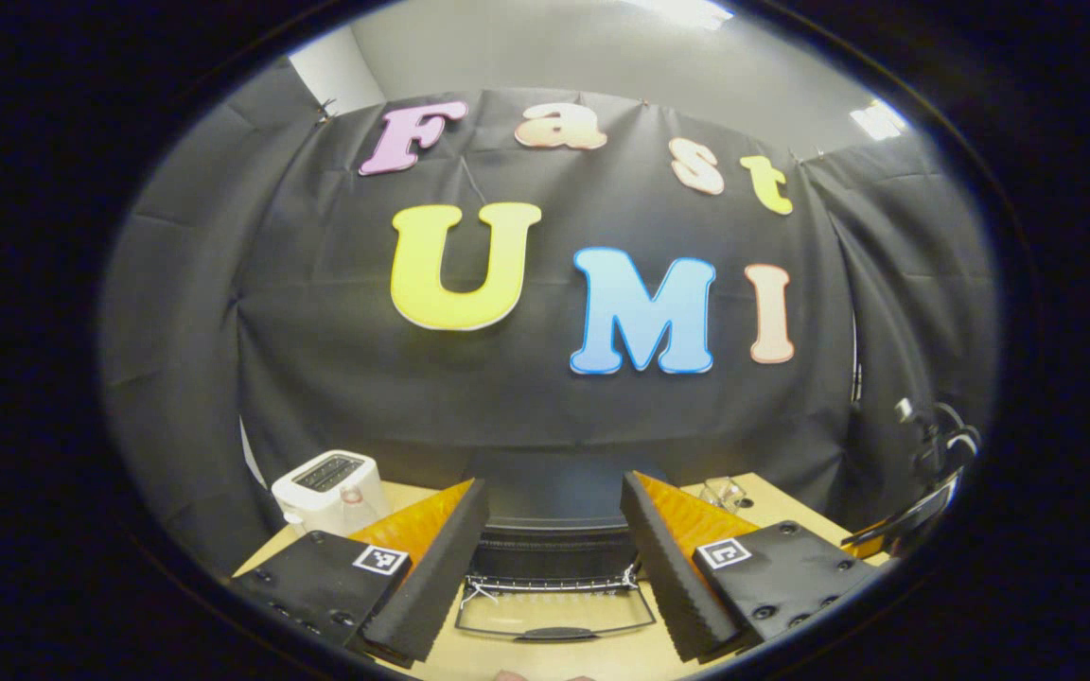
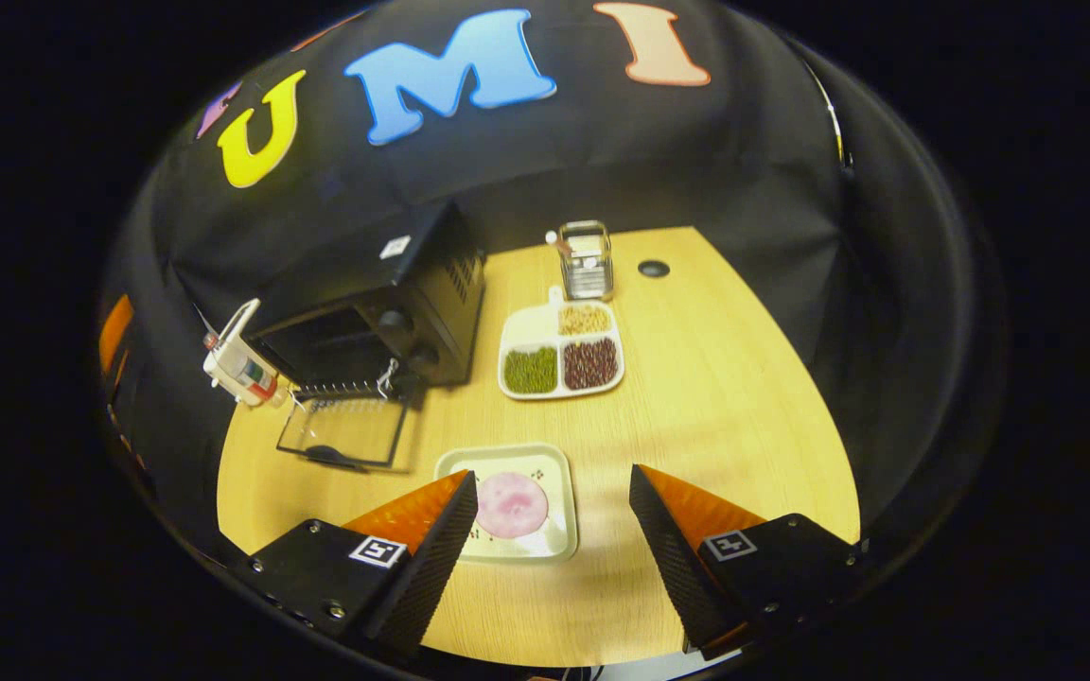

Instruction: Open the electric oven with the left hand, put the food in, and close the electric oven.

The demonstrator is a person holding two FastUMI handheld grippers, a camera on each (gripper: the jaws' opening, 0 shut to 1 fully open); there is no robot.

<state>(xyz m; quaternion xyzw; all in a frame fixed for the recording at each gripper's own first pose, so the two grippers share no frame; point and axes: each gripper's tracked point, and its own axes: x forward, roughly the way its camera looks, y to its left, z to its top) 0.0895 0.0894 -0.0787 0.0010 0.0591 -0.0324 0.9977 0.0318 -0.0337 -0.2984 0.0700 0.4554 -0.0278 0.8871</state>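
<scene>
Wooden table (image 2: 715,397), boxy black oven (image 2: 384,293) door down, both grippers (image 1: 553,558) (image 2: 553,530) spread.

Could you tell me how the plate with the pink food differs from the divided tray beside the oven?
The plate has one open well holding a single round pink piece of food; the divided tray has compartments of green, dark red and pale grains. The plate lies near the right gripper, just ahead of its fingers; the divided tray lies farther back, next to the oven. Both are pale and rest flat on the wooden table.
</scene>
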